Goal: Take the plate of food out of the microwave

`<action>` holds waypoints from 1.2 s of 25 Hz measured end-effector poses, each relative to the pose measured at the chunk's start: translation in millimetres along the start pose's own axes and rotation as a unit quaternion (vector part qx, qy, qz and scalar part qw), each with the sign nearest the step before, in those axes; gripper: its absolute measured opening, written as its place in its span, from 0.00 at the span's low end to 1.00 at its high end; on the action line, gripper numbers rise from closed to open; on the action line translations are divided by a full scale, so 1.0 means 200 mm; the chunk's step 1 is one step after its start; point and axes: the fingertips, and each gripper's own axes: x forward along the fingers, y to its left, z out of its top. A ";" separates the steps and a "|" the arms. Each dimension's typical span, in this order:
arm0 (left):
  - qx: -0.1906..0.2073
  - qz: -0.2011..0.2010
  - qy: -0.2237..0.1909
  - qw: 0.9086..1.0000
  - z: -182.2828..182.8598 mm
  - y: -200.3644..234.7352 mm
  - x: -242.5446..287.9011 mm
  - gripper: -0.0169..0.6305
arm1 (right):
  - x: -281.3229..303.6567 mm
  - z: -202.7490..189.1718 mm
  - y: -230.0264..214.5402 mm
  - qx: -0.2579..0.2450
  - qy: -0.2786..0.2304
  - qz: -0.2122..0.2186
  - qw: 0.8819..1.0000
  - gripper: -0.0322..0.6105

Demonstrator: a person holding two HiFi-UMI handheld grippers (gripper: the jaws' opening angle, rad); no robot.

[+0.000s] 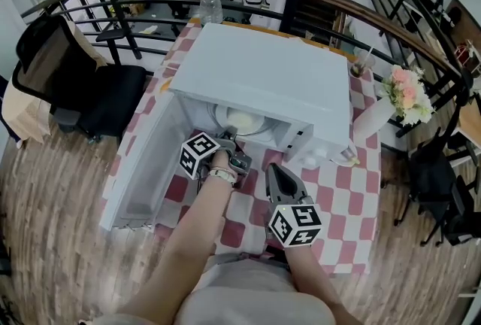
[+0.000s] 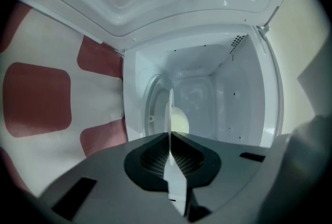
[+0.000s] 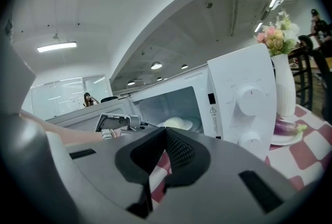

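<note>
Table with microwave, entries running left to right. Black chair: standing off the table's left edge with a coat hanging over its back, playing no part. Microwave door: hanging swung fully out to the left, which is leaving the cavity mouth free for reaching in. Left gripper: reaching into that mouth, its jaws pinching the near rim of the plate, which is showing edge-on as a thin white line running between the pads; the rim grip is probably sparing the food from contact. Food: a pale mound sitting at the plate's middle. Plate location: lying inside the cavity over the glass turntable; whether it is lifting clear cannot be told. Microwave: a white box occupying the centre of the red-checked tablecloth, its knobs facing the person. Right gripper: hanging over the cloth in front of the control panel, jaws pressing together on nothing, with only cloth showing past them; judged to be waiting in reserve, perhaps for steadying the plate as it is coming out. Small plate: resting just right of the microwave and carrying a purple vegetable. Vase: standing at the table's far right, holding pink flowers.
</note>
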 end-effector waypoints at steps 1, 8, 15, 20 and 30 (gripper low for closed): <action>0.003 -0.006 -0.001 1.000 0.00 -0.01 -0.01 0.05 | 0.00 0.00 0.00 -0.001 0.000 -0.001 1.000 0.09; 0.011 -0.032 -0.003 0.999 0.02 -0.07 -0.05 0.05 | -0.03 0.02 0.01 -0.009 -0.006 0.000 1.000 0.09; 0.021 -0.052 0.003 0.998 0.00 -0.12 -0.11 0.05 | -0.06 0.05 0.04 -0.021 -0.014 0.007 1.000 0.09; 0.028 -0.061 0.008 0.998 -0.02 -0.14 -0.16 0.05 | -0.09 0.07 0.09 -0.038 -0.023 0.019 0.999 0.09; 0.040 -0.076 0.018 0.996 -0.08 -0.16 -0.25 0.05 | -0.13 0.10 0.13 -0.055 -0.036 0.030 0.997 0.09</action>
